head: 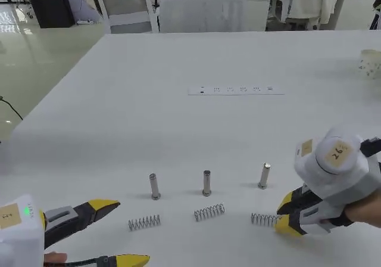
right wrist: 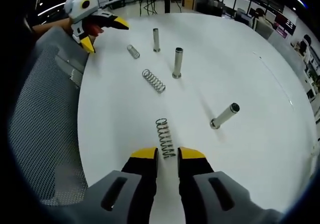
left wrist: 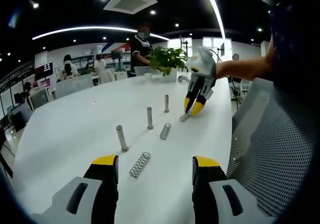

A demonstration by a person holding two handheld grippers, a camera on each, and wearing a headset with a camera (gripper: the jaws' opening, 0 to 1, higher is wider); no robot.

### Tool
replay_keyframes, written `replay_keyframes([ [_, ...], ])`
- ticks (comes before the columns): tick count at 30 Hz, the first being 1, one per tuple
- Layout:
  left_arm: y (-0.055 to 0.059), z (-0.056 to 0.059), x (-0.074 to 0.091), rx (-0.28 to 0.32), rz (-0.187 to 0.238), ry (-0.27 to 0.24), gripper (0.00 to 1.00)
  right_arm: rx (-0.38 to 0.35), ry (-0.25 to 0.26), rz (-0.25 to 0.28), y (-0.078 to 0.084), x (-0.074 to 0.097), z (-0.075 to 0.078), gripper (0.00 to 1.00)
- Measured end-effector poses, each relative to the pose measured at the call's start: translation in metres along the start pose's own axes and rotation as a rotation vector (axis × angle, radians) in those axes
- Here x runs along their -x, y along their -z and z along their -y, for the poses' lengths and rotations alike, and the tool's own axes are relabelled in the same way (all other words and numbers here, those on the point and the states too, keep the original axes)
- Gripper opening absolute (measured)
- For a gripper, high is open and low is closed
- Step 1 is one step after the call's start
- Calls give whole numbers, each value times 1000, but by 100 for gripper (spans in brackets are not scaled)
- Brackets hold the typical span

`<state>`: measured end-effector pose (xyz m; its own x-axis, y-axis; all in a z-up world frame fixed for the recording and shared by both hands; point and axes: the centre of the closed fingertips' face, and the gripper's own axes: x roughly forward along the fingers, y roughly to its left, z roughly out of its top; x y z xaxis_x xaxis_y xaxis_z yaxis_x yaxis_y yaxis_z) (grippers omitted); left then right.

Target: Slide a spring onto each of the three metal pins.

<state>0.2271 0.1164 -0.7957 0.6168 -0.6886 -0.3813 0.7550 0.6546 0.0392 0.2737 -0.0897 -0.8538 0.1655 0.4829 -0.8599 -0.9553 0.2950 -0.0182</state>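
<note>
Three metal pins stand upright in a row on the white table: left pin [head: 155,186], middle pin [head: 206,183], right pin [head: 264,176]. A spring lies flat in front of each: left spring [head: 144,222], middle spring [head: 209,212], right spring [head: 262,219]. My right gripper [head: 286,217] is low on the table, its yellow-tipped jaws narrowed onto the near end of the right spring [right wrist: 164,135]. My left gripper [head: 119,232] stands wide open at the bottom left, short of the left spring [left wrist: 139,164], nothing between its jaws.
A flush power-socket strip [head: 236,90] sits mid-table beyond the pins. A crumpled paper cup [head: 370,62] is at the far right edge. A mesh chair back [left wrist: 270,149] is close behind the near table edge. Desks and chairs stand past the far edge.
</note>
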Motion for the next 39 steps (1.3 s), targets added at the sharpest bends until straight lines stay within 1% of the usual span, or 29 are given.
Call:
replay_keyframes([
  [11, -3, 1, 0, 2, 9, 3, 53, 43, -15, -46, 6, -5, -1, 10],
  [14, -4, 2, 0, 1, 11, 7, 52, 35, -21, -44, 5, -5, -1, 9],
  [23, -9, 6, -2, -12, 21, 32, 51, 29, -21, -43, 3, -4, -2, 8],
  [29, -13, 11, -4, -24, 18, 63, 50, 26, -15, -34, -2, 3, -3, 8],
  [34, -18, 15, -8, -44, 18, 95, 49, 35, -15, -22, -10, 10, -8, 8],
  [36, -21, 16, -10, -51, 20, 104, 49, 45, -11, -17, -14, 13, -10, 8],
  [39, -26, 18, -12, -64, 22, 126, 48, 58, -11, 3, -24, 20, -13, 8],
])
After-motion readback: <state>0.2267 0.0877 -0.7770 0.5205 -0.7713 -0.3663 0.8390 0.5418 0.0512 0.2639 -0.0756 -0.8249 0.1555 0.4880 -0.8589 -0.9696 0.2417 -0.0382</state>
